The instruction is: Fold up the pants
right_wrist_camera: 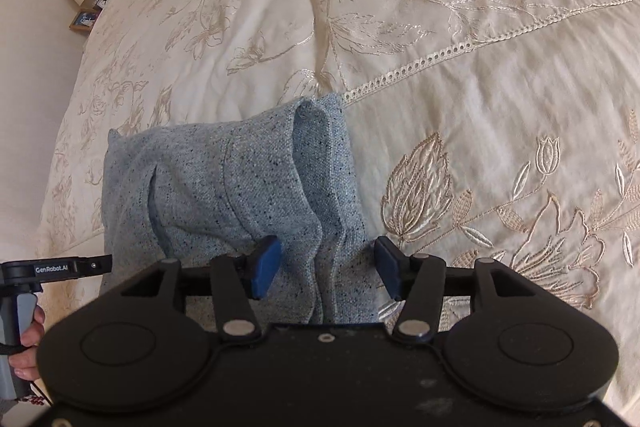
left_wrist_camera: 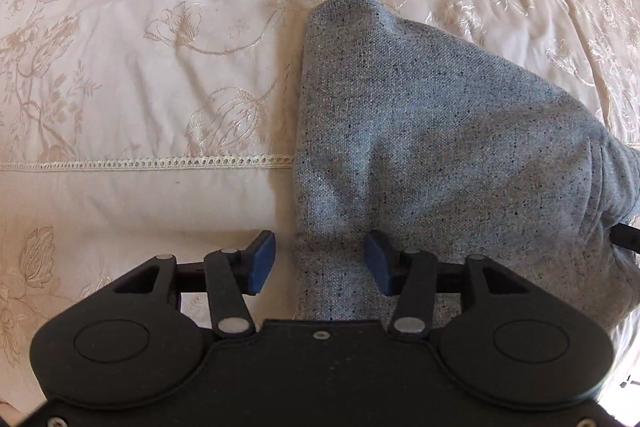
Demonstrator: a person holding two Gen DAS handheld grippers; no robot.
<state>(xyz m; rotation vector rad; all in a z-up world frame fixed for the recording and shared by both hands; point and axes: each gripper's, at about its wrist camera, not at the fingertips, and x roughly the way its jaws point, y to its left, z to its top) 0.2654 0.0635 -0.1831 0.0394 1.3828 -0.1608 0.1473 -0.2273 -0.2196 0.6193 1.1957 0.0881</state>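
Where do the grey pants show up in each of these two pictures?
Left wrist view: the grey pants fill the centre-right, running down between the left claw fingers.
Right wrist view: the pants lie centre-left, bunched between the open right claw fingers.
Shared landmark: the lace trim band on the cream bedspread, meeting the pants' edge.

The pants (left_wrist_camera: pixel 432 131) are matt, flecked grey-blue knit cloth. The bedspread (left_wrist_camera: pixel 140 75) is cream fabric with glossy embroidery. Both grippers (right_wrist_camera: pixel 326 269) look matt black plastic with metal pins, their pads (right_wrist_camera: pixel 266 265) possibly rubber.
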